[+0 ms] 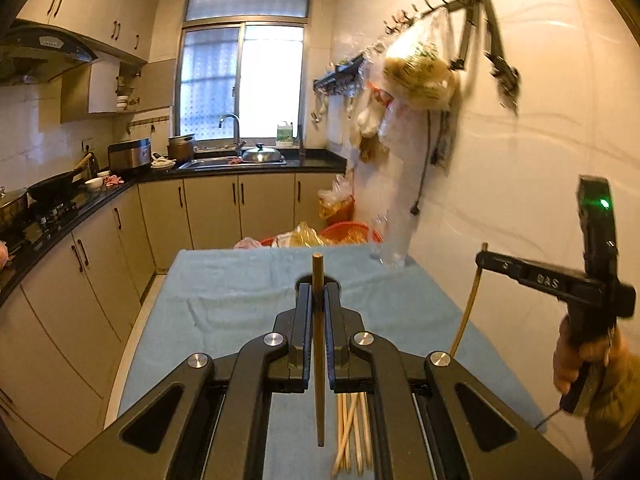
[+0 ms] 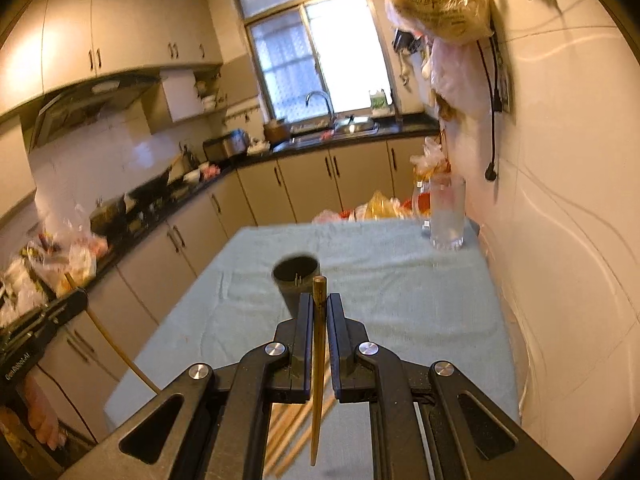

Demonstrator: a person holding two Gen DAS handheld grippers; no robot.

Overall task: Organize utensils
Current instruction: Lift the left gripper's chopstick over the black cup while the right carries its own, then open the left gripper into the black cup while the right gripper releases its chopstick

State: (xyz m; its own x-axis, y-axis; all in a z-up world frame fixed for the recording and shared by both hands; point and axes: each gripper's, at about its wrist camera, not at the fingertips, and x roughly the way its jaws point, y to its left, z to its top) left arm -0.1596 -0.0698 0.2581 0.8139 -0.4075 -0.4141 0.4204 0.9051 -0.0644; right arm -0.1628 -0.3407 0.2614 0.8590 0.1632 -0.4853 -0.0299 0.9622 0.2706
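My left gripper (image 1: 318,294) is shut on a dark brown chopstick (image 1: 318,344) that stands upright between its fingers, thick end up. My right gripper (image 2: 319,304) is shut on a second brown chopstick (image 2: 318,364), also upright. It shows at the right of the left wrist view (image 1: 486,261), holding its chopstick (image 1: 468,308). A black cylindrical holder (image 2: 297,280) stands on the blue cloth just ahead of the right gripper; in the left wrist view it is mostly hidden behind the fingers. Several pale chopsticks (image 1: 354,432) lie on the cloth beneath the grippers, also seen in the right wrist view (image 2: 288,436).
The table is covered by a light blue cloth (image 1: 240,288). A clear glass mug (image 2: 447,216) stands at its far right corner by the white wall. Bags and a red basket (image 1: 348,232) sit past the far edge. Kitchen cabinets (image 1: 100,264) run along the left.
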